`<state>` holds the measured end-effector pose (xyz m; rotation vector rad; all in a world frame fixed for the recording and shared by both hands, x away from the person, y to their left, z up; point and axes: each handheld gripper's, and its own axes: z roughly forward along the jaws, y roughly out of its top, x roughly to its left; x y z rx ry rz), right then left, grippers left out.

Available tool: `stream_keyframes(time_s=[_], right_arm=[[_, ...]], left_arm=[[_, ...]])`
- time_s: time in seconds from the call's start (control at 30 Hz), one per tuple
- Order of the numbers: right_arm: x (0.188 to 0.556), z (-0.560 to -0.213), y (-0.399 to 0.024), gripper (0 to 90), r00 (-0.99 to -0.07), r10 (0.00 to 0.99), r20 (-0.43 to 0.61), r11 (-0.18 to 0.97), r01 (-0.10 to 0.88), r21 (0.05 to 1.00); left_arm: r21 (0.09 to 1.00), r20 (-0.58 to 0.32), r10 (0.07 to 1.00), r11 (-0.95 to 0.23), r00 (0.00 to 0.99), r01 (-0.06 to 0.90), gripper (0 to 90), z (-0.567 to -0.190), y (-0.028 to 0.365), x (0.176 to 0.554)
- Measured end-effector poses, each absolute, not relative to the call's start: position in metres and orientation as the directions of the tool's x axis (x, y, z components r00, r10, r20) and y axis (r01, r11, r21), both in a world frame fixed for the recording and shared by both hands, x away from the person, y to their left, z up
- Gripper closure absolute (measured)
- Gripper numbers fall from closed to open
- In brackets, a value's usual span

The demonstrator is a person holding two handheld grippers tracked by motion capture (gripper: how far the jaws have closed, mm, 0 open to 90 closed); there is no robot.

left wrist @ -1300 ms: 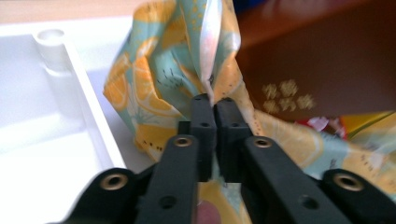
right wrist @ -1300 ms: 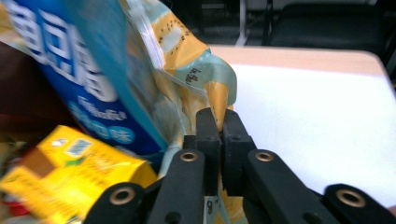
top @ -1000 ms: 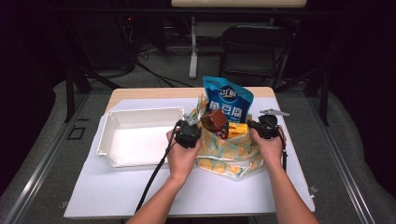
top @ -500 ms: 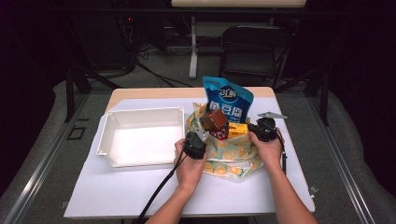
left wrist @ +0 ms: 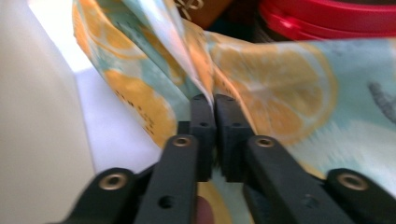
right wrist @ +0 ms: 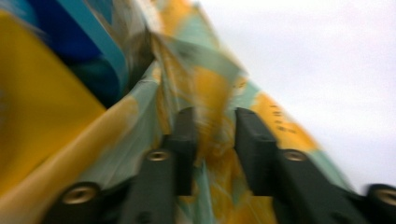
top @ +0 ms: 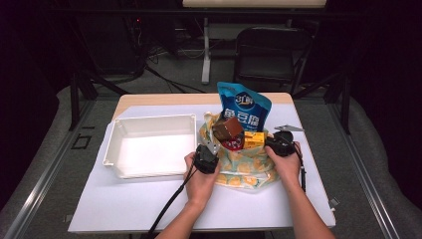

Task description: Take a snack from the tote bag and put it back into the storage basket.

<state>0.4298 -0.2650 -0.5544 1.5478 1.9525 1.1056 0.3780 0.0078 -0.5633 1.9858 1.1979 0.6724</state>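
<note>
The lemon-print bag (top: 244,167) is placed near the right edge of the bench (top: 124,209), beside the white tray (top: 149,122), with a blue pouch (top: 244,107), a brown box (top: 227,128) and a yellow box (top: 254,139) standing in its mouth. The jaws of the left gripper (left wrist: 208,100) have just been opening but a fold of the bag's rim is pinched between them, while the jaws of the right gripper (right wrist: 215,116) have been opened wider and the cloth is only loosely kept between them. For a good result, both sides of the rim should probably be released low and slowly, so that the contents are not tipped.

The lemon-print bag (top: 245,167) sits open on the white surface (top: 124,204), just right of the tray, stuffed with snacks, edges gathered up.
</note>
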Motion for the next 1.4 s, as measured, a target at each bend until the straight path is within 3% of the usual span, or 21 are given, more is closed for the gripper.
stream_keyframes(time_s=[0.1,0.2,0.4,0.6,0.8,1.03,1.3,1.4], right_arm=[[0.412,-0.543,-0.277,55.5,-0.272,0.947,0.173,0.010,0.561,0.828],[0.392,-0.525,-0.285,50.1,-0.264,0.947,0.185,-0.030,0.500,0.866],[0.356,-0.488,-0.280,39.9,-0.314,0.942,0.122,0.016,0.403,0.915],[0.339,-0.467,-0.262,33.6,-0.400,0.907,0.130,0.024,0.357,0.934],[0.344,-0.466,-0.230,27.7,-0.482,0.867,0.125,0.056,0.344,0.937],[0.362,-0.470,-0.195,21.1,-0.539,0.835,0.112,0.097,0.345,0.934],[0.386,-0.482,-0.166,20.0,-0.545,0.834,0.092,0.142,0.373,0.917],[0.394,-0.489,-0.159,21.9,-0.516,0.853,0.077,0.145,0.377,0.915]], left_arm=[[0.800,0.032,0.888,-0.299,0.459,0.521,82.6,-0.560,0.012,0.370],[0.815,0.006,0.882,-0.277,0.471,0.509,81.1,-0.553,0.017,0.362],[0.841,-0.048,0.868,-0.231,0.494,0.489,74.6,-0.536,0.028,0.349],[0.863,-0.114,0.854,-0.168,0.508,0.476,66.7,-0.520,0.045,0.347],[0.861,-0.163,0.843,-0.132,0.512,0.491,65.2,-0.515,0.064,0.352],[0.848,-0.192,0.824,-0.134,0.533,0.513,78.5,-0.520,0.071,0.358],[0.850,-0.214,0.816,-0.115,0.537,0.513,73.9,-0.519,0.068,0.357],[0.844,-0.223,0.810,-0.119,0.543,0.523,65.5,-0.519,0.068,0.359]])
